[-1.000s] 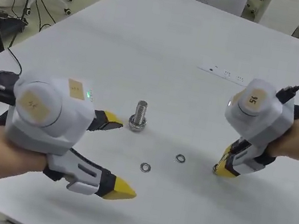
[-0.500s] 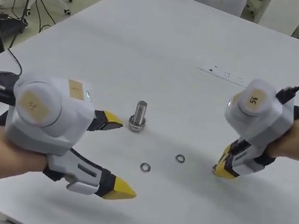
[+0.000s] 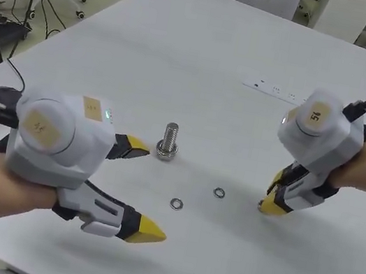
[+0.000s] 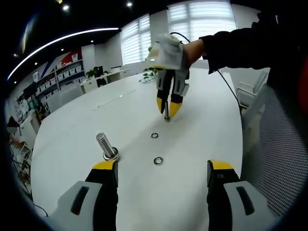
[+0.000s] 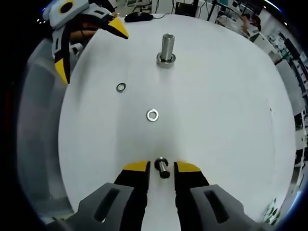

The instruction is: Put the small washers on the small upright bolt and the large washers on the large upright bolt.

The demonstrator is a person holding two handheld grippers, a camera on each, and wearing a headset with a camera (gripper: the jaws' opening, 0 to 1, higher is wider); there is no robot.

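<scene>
Left gripper (image 3: 149, 189) gapes wide, empty. Right gripper (image 3: 272, 201) stands narrowly parted astride the small bolt (image 5: 161, 168). 2 washers (image 3: 176, 204) lie flat, likely light, stiff and slippery; best pinched across the rim.

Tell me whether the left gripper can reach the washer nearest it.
Probably yes: the left gripper has its jaws open, the washer lies on bare table just ahead, and the large bolt stands off to the side.
</scene>
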